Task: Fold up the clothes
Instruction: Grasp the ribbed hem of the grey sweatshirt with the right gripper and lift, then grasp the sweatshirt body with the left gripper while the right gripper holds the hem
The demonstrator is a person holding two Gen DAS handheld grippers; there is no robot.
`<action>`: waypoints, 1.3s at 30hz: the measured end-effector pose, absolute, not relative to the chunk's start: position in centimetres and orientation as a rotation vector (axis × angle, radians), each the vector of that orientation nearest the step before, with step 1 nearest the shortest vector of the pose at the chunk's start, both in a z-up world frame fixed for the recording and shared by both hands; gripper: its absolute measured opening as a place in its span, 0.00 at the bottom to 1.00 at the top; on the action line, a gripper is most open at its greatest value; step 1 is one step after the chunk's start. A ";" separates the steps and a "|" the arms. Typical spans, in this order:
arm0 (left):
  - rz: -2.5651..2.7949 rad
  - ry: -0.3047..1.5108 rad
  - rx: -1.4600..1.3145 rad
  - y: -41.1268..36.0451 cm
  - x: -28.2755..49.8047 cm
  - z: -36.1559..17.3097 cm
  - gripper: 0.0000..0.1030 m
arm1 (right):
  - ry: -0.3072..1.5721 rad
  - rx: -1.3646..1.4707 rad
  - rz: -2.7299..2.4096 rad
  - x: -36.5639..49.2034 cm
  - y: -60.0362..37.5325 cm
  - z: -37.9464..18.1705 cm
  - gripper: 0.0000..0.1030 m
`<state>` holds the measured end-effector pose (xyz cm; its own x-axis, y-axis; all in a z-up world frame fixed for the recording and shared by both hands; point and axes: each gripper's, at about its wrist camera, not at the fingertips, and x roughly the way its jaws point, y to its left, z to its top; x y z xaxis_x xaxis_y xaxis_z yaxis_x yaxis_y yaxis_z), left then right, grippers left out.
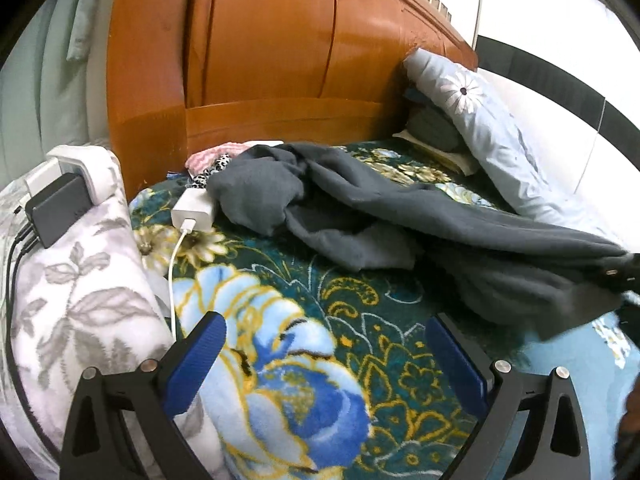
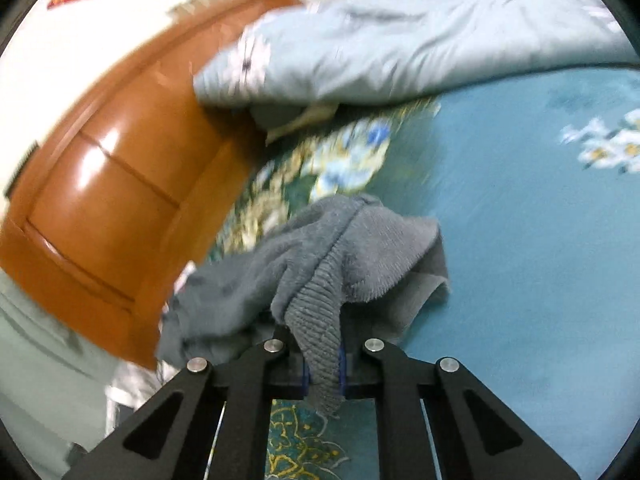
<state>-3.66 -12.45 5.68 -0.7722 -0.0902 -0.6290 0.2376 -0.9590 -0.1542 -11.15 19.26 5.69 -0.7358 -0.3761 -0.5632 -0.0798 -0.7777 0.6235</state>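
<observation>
Dark grey knitted garment (image 1: 400, 208) lay crumpled across the floral teal plush blanket (image 1: 304, 360), stretched from near the orange wooden headboard (image 1: 256, 60) toward the right edge of the left wrist view. Right gripper (image 2: 324, 364) was clenched on its ribbed hem (image 2: 320, 300), likely to lift and straighten it for folding. Right view blurred. Left gripper (image 1: 324, 344) was released, blue pads (image 1: 200, 360) wide apart, nothing between, hovering over bare blanket near the garment, probably about to take a second corner. White charger block with cable (image 1: 192, 210) sat just left of the garment. Pale blue flowered pillow (image 1: 480, 132) leaned far right, out of the way.
</observation>
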 end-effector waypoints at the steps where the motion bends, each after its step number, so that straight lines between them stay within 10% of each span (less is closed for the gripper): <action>1: -2.783 0.334 0.966 -12.2 -3.4 5.8 0.98 | -0.980 1.033 -2.634 -10.5 20.7 6.0 0.09; 16: -2.987 0.291 1.144 -2.0 -1.9 6.4 0.98 | -1.087 1.031 -3.315 16.2 49.9 10.4 0.10; 27: -2.969 0.368 1.289 1.5 -4.2 5.4 0.99 | -1.361 1.346 -3.175 24.2 54.4 1.5 0.12; 39: -2.995 0.212 1.350 7.1 -11.5 5.5 0.99 | -1.208 1.505 -3.136 24.4 53.2 0.4 0.19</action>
